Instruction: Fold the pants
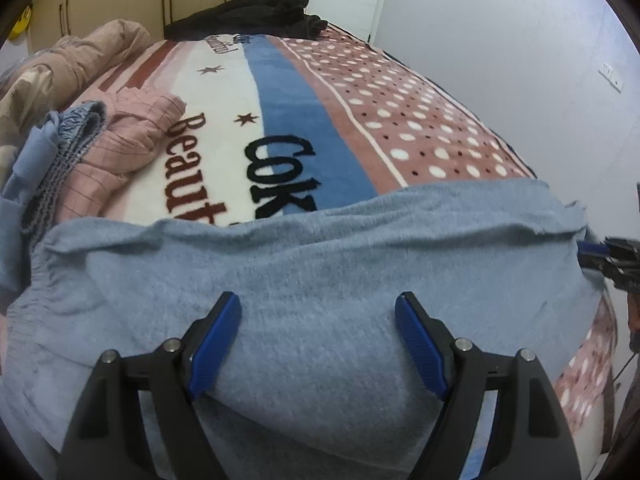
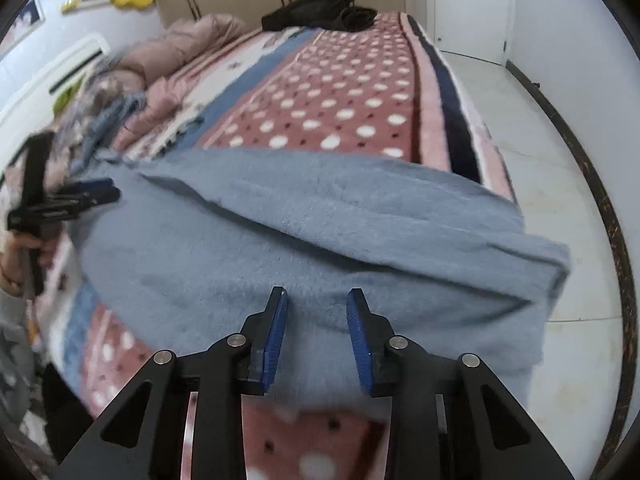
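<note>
The light blue fleece pants (image 1: 312,264) lie across the near end of the bed, partly folded, with a fold ridge running across them in the right wrist view (image 2: 320,216). My left gripper (image 1: 318,304) is open just above the cloth, its blue pads (image 1: 216,340) wide apart with nothing between them. My right gripper (image 2: 316,298) is open, jaws moderately apart over the near edge of the pants. The left gripper also shows at the left of the right wrist view (image 2: 96,192), and the right gripper at the right edge of the left wrist view (image 1: 592,248).
The patterned blanket (image 1: 400,120) covers the bed. Folded pink and blue clothes (image 1: 120,140) are stacked at the left. A black garment (image 1: 264,12) lies at the far end. The bed's right edge drops to white floor tiles (image 2: 540,160).
</note>
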`<state>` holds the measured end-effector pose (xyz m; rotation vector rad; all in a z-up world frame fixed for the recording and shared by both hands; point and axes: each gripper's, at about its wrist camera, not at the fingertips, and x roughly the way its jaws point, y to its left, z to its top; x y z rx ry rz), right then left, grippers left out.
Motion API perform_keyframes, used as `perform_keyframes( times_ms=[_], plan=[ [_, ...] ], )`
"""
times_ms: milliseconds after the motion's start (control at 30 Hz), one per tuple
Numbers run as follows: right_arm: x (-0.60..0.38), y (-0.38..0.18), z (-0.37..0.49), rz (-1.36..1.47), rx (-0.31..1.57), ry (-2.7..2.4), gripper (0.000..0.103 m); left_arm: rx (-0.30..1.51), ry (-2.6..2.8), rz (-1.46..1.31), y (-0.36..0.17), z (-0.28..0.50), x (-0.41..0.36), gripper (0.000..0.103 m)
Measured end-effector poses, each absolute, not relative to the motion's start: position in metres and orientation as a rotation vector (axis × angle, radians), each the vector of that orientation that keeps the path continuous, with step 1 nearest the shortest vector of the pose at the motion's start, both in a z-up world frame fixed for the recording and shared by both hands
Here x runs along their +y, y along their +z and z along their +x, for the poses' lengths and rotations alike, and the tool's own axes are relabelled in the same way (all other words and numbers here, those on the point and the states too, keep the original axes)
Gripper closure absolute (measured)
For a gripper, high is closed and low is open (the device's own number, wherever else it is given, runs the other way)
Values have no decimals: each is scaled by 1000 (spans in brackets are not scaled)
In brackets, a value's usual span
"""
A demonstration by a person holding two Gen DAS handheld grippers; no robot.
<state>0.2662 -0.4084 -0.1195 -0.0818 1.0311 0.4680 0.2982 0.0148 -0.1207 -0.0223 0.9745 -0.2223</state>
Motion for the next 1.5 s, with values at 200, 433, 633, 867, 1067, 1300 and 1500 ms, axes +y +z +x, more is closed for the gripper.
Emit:
perform_keyframes(
  times_ms=[200,433,633,867,1067,1300,1500],
  plan=[
    [-410,-126,312,-106,964,339,80,958,-173,5,-127,311,23,26],
    [-433,-130,360,-67,964,260,80,925,-87,-27,-131,337,44,26],
    [-442,-128,383,-44,964,208,79,926,-46,-44,-136,346,58,26],
    [-466,-101,344,-24,956,256,74,905,-81,-46,-125,322,57,26],
    [-477,-120,312,6,1061,343,74,912,-95,-24,-125,315,48,26],
    [-501,-131,323,-25,1020,136,74,921,-97,-13,-131,315,44,26],
    [-511,-137,354,-34,971,44,71,907,-82,-19,-131,321,48,26]
  ],
)
